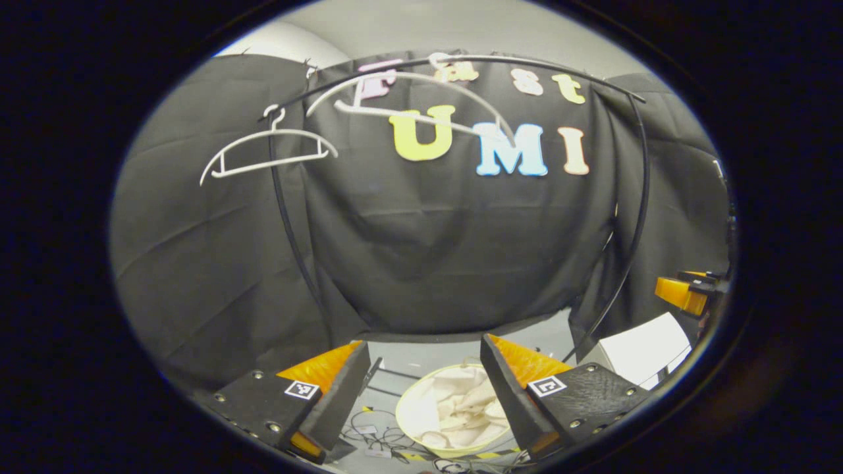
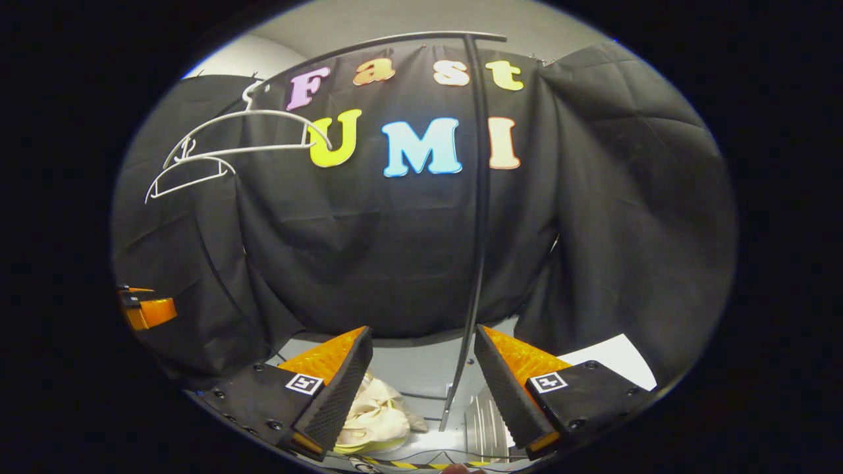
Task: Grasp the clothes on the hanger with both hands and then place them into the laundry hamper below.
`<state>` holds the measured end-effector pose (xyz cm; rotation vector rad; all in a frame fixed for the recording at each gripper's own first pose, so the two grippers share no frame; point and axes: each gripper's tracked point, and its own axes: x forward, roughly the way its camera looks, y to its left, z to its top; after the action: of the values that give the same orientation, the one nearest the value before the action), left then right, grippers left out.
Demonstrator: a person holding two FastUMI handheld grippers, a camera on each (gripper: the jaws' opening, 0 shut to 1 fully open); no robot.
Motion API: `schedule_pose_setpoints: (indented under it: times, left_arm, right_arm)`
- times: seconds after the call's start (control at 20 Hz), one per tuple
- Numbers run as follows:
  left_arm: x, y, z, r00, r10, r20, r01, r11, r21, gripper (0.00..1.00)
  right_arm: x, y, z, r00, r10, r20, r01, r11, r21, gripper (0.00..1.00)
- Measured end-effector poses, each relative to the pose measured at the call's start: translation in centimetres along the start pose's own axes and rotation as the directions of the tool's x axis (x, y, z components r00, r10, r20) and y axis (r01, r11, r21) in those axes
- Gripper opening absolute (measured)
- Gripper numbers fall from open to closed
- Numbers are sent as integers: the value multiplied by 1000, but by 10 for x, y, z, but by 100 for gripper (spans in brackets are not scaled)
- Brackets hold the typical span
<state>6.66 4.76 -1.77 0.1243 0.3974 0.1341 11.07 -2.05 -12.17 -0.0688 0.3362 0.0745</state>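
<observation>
Cream clothes [image 1: 461, 408] lie bunched inside the round pale-yellow laundry hamper [image 1: 409, 411] on the floor. In the right gripper view the same clothes [image 2: 375, 411] show low down beside my right gripper's left finger. Two bare white hangers [image 1: 267, 150] [image 1: 411, 99] hang from the curved black rail [image 1: 527, 66]; they also appear at upper left [image 2: 247, 135] [image 2: 188, 174]. My left gripper [image 1: 425, 355] is open above the hamper with nothing between its fingers. My right gripper [image 2: 423, 342] is open and holds nothing. The right gripper [image 1: 688, 293] also shows at the far right edge, the left gripper [image 2: 145, 309] at the far left edge.
The rack's black upright pole [image 2: 477, 263] stands between my right gripper's fingers, farther off. A white sheet [image 1: 642, 352] lies on the floor at right. Cables [image 1: 375, 438] and striped tape [image 1: 461, 455] lie on the floor by the hamper.
</observation>
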Motion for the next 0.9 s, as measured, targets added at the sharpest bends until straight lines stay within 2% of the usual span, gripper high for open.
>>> schedule_pose_setpoints:
  times: [0.2,0.25,0.3,0.4,0.45,0.5,0.55,0.65,0.7,0.8,0.9]
  left_arm:
    - [-34,-38,73,987,33,158,-32,999,-10,100]
    - [-45,-44,91,978,47,205,-44,999,-19,100]
    - [-58,-48,110,966,61,251,-55,998,-30,100]
    - [-89,-56,140,942,78,326,-62,996,-59,100]
    - [-104,-60,153,929,80,361,-57,996,-73,100]
    - [-114,-65,164,919,71,388,-44,996,-79,100]
    - [-122,-67,176,906,60,418,-29,996,-81,100]
    - [-132,-60,196,879,55,473,-6,995,-104,100]
    - [-135,-56,200,875,42,483,18,993,-120,100]
    - [-143,-52,201,867,18,497,61,988,-141,100]
    - [-152,-31,203,845,30,534,58,987,-148,100]
  right_arm:
    - [-10,-34,44,990,-13,139,5,998,60,98]
    - [-11,-42,57,983,-26,181,13,997,73,98]
    - [-12,-48,70,973,-32,228,13,996,83,93]
    - [-20,-50,95,949,-29,315,-4,995,103,93]
    - [-25,-52,108,936,-38,350,-3,993,115,93]
    - [-34,-56,119,923,-50,381,1,992,126,98]
    - [-43,-58,130,910,-66,410,11,991,136,92]
    - [-60,-61,146,878,-107,467,37,987,156,92]
    - [-66,-59,148,867,-120,483,45,985,165,98]
    - [-77,-47,149,854,-116,507,34,985,168,98]
    - [-89,-41,148,837,-120,534,44,987,154,98]
